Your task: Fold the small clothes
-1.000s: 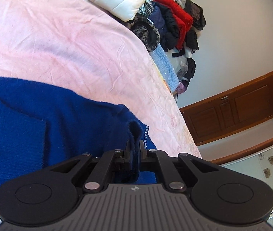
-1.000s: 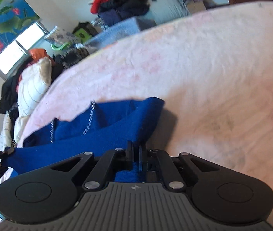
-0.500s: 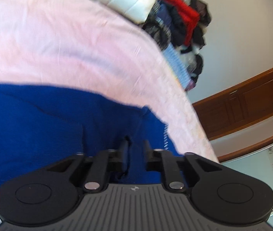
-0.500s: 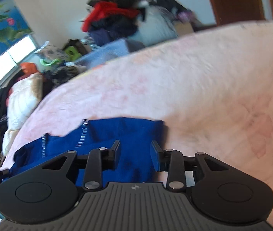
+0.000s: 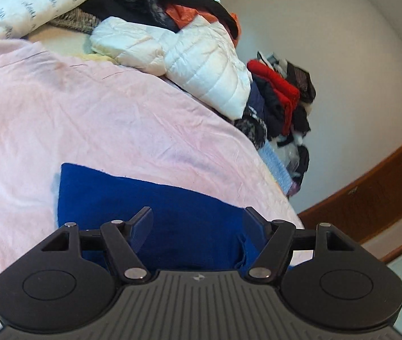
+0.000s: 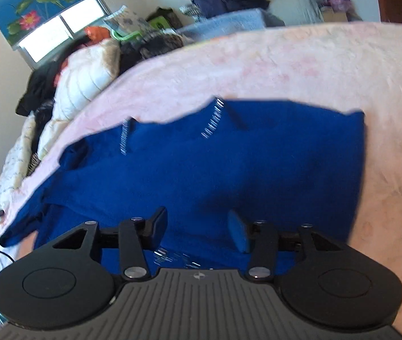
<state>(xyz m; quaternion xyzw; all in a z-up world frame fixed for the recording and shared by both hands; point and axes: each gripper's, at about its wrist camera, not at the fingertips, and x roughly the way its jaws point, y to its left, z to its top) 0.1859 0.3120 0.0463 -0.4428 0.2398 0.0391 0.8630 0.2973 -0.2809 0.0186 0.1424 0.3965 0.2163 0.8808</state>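
Observation:
A royal blue knitted garment [image 5: 172, 212] lies flat on a pink bedspread [image 5: 87, 119]. In the right wrist view the same blue garment [image 6: 215, 164] shows rows of small silver studs near its far edge. My left gripper [image 5: 198, 221] hovers over the garment's near part, its jaws opening, nothing pinched between them. My right gripper [image 6: 198, 223] also sits above the blue cloth with jaws opening and no fabric caught between the pads.
A white puffer jacket [image 5: 201, 65] and a heap of dark and red clothes [image 5: 280, 99] line the bed's far side. A wooden cabinet [image 5: 371, 195] stands beyond the bed edge. A window with a lotus blind [image 6: 45, 14] is in the right wrist view.
Both grippers were shut on blue fabric; both have let go and spread their jaws. They have drawn back, so more of the garment lies flat in view.

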